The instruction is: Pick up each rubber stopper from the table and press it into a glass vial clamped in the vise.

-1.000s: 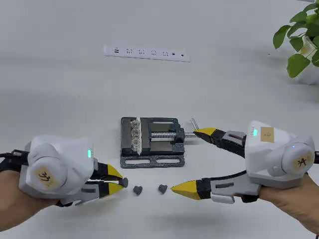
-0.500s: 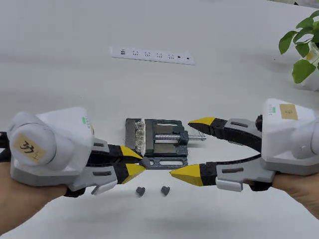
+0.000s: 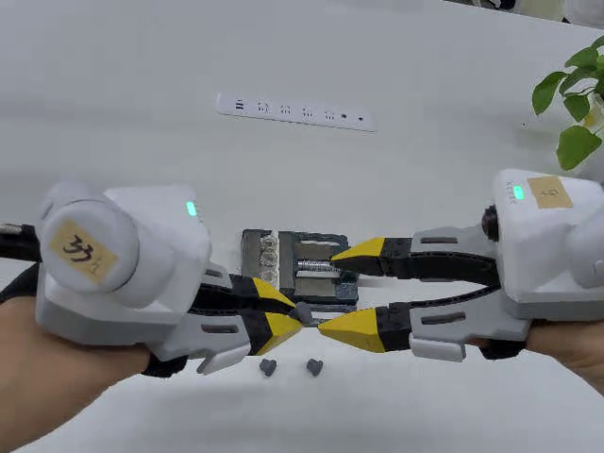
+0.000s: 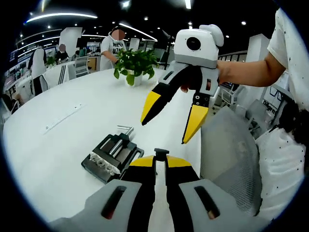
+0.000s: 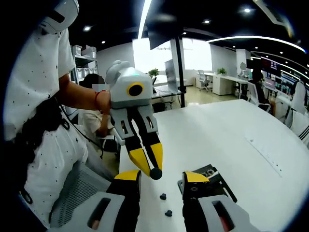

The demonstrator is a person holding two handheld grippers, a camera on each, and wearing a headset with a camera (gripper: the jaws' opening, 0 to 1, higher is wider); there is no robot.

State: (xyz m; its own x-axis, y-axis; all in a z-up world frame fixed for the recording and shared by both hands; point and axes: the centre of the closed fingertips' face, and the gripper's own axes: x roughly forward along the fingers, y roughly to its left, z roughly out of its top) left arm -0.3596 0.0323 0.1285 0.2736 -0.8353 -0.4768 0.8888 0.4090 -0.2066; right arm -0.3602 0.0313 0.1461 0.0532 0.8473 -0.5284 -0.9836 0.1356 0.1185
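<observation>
"Left gripper [image 3: 288, 316] had lifted off the tabletop [image 3: 142, 142] since a second earlier. It went from low beside the loose stoppers up to hang in front of the vise [image 3: 311, 260], and its stopper came with it."

"And the right gripper [image 3: 338, 293]?"

"It had swung in from the other side, and its jaws were less wide than before, though still spread with nothing between them. In the left gripper view it [image 4: 165, 130] pointed back at the camera, above the vise [image 4: 111, 154]."

"Were the left jaws gripping?"

"Yes. They were pressed onto a dark rubber stopper [image 3: 302, 313], which poked out past the yellow tips. The left gripper view showed it [image 4: 161, 153] pinched dead centre. The right gripper view showed the left gripper [image 5: 149, 166] tipped downward in the air with the stopper [image 5: 155, 173] at its end."

"How close were the two grippers?"

"Near — in the head view the held stopper sat just off the tip of the right one's lower jaw."

"What else was on the tabletop?"

"A white power strip [image 3: 294, 111] lay well behind the vise, and a leafy plant [image 3: 576, 104] stood at the far right."

"And the vials?"

"A row of glass vials [image 3: 269, 255] stood clamped along the left side of the vise. I could not tell whether any was already plugged."

"Were any stoppers left?"

"Two stoppers [image 3: 268, 366] lay side by side on the tabletop, on the near side of the vise and apart from each other."
</observation>
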